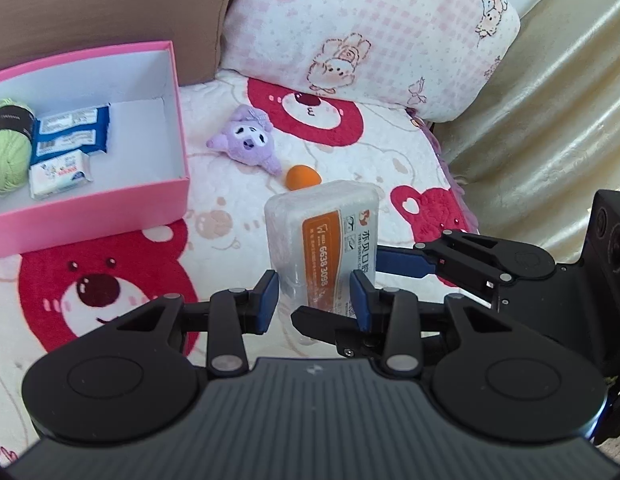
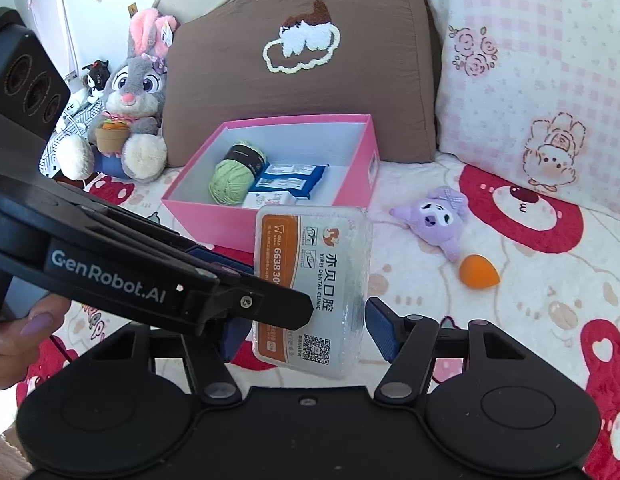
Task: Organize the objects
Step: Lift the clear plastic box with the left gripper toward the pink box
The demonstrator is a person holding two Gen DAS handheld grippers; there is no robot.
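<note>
Left wrist view: both grippers [image 1: 315, 296] [image 2: 308, 330] clamp the clear box [image 1: 324, 236], hiding its lower end.

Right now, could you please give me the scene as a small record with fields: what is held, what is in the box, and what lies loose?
held: clear plastic case with orange label, between both grippers
left gripper: fingers clamp the case
right gripper: fingers on either side of the case; contact unclear
pink box: open; holds green yarn, blue packet, small white packet
loose on blanket: purple plush, orange sponge, both right of the pink box
</note>
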